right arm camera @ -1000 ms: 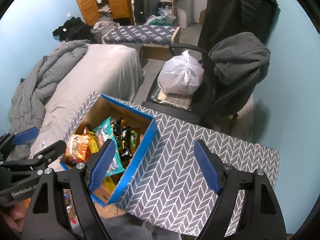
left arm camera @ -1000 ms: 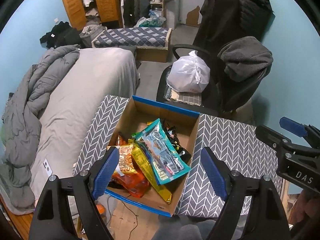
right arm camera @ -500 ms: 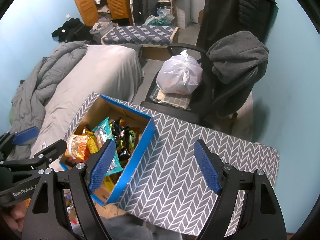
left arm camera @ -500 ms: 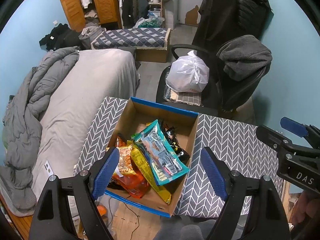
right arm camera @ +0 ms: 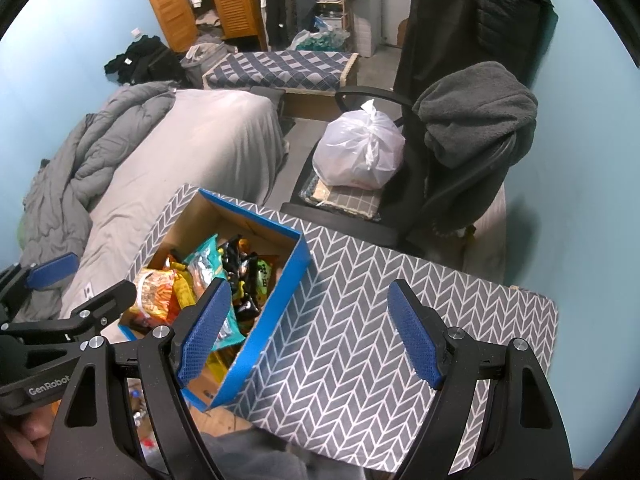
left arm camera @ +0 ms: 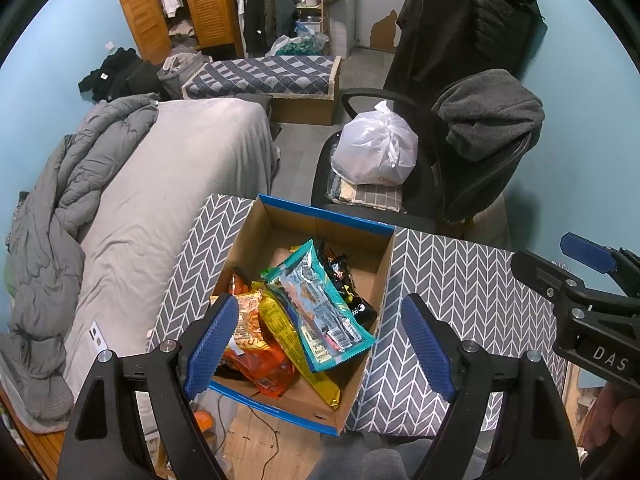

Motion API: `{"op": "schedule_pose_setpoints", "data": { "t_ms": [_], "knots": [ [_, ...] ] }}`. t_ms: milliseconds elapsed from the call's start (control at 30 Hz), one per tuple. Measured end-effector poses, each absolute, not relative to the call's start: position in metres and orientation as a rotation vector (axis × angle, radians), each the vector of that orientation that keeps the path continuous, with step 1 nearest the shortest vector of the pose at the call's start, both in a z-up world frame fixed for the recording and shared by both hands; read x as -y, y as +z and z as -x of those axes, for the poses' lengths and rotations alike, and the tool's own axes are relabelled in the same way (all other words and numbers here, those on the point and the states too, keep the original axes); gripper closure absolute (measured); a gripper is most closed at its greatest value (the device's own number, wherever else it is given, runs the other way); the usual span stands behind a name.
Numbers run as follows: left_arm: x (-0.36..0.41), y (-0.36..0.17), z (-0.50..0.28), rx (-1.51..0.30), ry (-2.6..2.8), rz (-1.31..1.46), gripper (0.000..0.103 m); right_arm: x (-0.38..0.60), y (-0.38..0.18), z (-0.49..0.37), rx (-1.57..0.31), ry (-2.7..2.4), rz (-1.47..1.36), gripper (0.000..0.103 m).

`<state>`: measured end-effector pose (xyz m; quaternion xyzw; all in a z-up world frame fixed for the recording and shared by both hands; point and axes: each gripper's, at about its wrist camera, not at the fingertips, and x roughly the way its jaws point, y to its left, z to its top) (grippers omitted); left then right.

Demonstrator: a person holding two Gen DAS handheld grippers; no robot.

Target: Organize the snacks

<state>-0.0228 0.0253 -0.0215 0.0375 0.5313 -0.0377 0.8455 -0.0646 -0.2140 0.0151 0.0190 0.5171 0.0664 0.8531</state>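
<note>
An open cardboard box with a blue rim (left arm camera: 326, 213) (right arm camera: 294, 264) sits on a small table with a grey chevron cloth (left arm camera: 460, 280) (right arm camera: 360, 320). Inside lie several snack packets: a teal packet (left arm camera: 320, 304) (right arm camera: 206, 264) on top, a yellow one (left arm camera: 288, 336), an orange one (left arm camera: 260, 364) and dark packets (left arm camera: 340, 268) (right arm camera: 240, 268). My left gripper (left arm camera: 320, 340) hovers open above the box's near half, holding nothing. My right gripper (right arm camera: 310, 332) hangs open over the cloth just right of the box, empty. Each gripper shows at the edge of the other's view.
A grey bed with a rumpled duvet (left arm camera: 80, 200) lies to the left. Behind the table stands an office chair (left arm camera: 440, 184) carrying a white plastic bag (left arm camera: 376, 148) and a grey fleece. The box's near corner overhangs the table's edge above a wooden floor (left arm camera: 256, 440).
</note>
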Motion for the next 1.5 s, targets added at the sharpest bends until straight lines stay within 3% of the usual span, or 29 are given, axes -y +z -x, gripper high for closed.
{"op": "schedule_pose_setpoints", "data": {
  "t_ms": [1500],
  "knots": [
    [-0.0197, -0.0214, 0.0275, -1.139, -0.030, -0.143, 0.018, 0.2155, 0.0161, 0.0657, -1.087, 0.137, -0.047, 0.023]
  ]
}}
